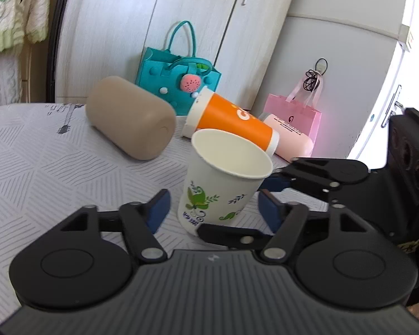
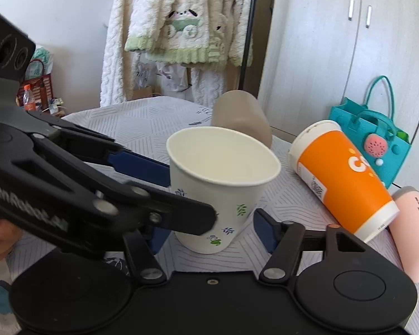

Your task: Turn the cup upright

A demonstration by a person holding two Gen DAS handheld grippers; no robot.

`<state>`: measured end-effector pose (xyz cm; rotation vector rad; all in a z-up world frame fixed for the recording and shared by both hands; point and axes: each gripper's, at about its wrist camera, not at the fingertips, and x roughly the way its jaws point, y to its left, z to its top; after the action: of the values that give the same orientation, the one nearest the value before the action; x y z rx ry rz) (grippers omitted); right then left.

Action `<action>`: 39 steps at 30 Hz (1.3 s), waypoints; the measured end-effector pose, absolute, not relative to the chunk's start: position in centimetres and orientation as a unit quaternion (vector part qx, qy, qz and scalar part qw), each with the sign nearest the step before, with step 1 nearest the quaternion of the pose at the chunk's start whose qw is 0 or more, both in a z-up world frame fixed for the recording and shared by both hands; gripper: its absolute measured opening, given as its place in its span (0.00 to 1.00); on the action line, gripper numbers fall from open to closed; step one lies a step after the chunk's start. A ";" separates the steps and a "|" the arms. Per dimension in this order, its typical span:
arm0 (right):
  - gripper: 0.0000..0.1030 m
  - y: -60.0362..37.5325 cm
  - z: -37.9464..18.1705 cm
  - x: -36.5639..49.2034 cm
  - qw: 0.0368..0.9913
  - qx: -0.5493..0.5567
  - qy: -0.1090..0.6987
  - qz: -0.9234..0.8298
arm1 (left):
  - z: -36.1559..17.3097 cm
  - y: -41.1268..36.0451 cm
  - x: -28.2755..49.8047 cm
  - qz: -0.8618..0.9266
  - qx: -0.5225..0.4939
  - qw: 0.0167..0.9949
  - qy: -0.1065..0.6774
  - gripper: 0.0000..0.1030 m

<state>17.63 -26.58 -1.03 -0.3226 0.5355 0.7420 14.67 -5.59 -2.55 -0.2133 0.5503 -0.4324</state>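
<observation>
A white paper cup with green leaf print (image 1: 223, 184) stands mouth up, slightly tilted, on the patterned cloth; it also shows in the right wrist view (image 2: 220, 187). My left gripper (image 1: 213, 209) is open, its blue pads on either side of the cup's lower part, apart from it. My right gripper (image 2: 209, 231) is open around the cup's base. The right gripper's fingers (image 1: 307, 178) reach in from the right in the left wrist view; the left gripper's fingers (image 2: 142, 164) reach in from the left in the right wrist view.
An orange cup (image 1: 231, 120) lies on its side behind the paper cup, against a pink case (image 1: 290, 136). A tan cylinder (image 1: 131, 117) lies at the left. A teal bag (image 1: 178, 83) and a pink bag (image 1: 296, 111) stand by the cabinet.
</observation>
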 end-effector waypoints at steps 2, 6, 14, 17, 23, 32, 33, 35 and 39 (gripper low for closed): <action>0.78 -26.9 -0.8 17.5 0.886 -0.146 0.265 0.352 | -2.4 -5.4 14.4 -0.203 -0.098 0.936 0.271 0.72; 0.79 -27.5 -0.3 16.7 0.890 -0.136 0.269 0.342 | -1.7 -5.1 13.2 -0.197 -0.090 0.938 0.270 0.78; 0.93 -29.6 1.7 13.6 0.915 -0.072 0.253 0.305 | 0.0 -4.2 9.9 -0.172 -0.102 0.946 0.256 0.84; 0.94 -30.2 2.2 11.9 0.930 -0.060 0.238 0.273 | 0.7 -4.1 8.4 -0.166 -0.087 0.952 0.244 0.85; 0.97 -31.3 2.3 9.0 0.951 -0.024 0.214 0.223 | 2.2 -3.8 5.4 -0.123 -0.043 0.967 0.220 0.89; 1.00 -31.4 4.0 5.6 0.971 -0.042 0.189 0.138 | 3.8 -2.1 1.1 -0.106 -0.055 0.975 0.188 0.95; 1.00 -31.3 4.0 5.1 0.974 -0.046 0.183 0.127 | 3.8 -2.1 0.7 -0.102 -0.052 0.977 0.182 0.95; 1.00 -31.3 4.0 4.2 0.977 -0.052 0.172 0.111 | 3.8 -2.1 -0.1 -0.098 -0.047 0.979 0.170 0.98; 1.00 -31.6 3.9 2.9 0.981 -0.035 0.162 0.096 | 3.7 -1.7 -1.4 -0.099 -0.055 0.981 0.156 1.00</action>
<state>2.86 -31.56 3.92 -0.0700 0.3270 0.1923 -1.41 -1.72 3.72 -0.1098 0.3138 -0.1986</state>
